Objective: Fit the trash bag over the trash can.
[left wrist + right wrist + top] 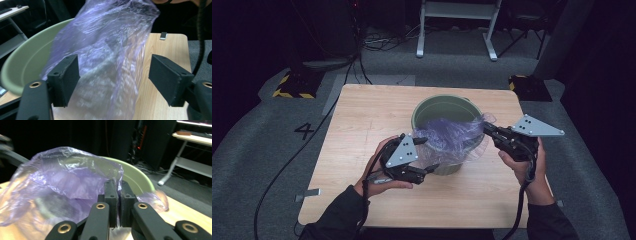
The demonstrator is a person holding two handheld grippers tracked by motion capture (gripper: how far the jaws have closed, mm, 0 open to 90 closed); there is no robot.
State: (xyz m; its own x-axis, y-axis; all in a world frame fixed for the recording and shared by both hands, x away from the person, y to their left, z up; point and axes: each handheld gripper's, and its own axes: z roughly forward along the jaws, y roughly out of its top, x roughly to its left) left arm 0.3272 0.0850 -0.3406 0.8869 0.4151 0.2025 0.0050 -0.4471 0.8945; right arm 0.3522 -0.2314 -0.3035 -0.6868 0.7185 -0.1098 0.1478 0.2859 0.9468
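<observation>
A pale green bin [447, 106] stands on the wooden table [362, 115], with a thin purple plastic bag [452, 137] draped over its near rim. My right gripper [486, 128] is at the bin's right side, shut on an edge of the bag [62, 175]; its jaws [119, 187] are pressed together on the film in front of the bin's rim [136, 177]. My left gripper [430, 154] is at the bin's near left side and open. In the left gripper view the bag [107, 37] hangs between the wide-apart pads [65, 80], beside the bin [27, 62].
The table's left half and near strip are bare wood. A small grey piece [309, 194] sticks out at the table's near left edge. On the floor behind are a white table frame [457, 30], yellow-black striped bases [294, 86] and cables.
</observation>
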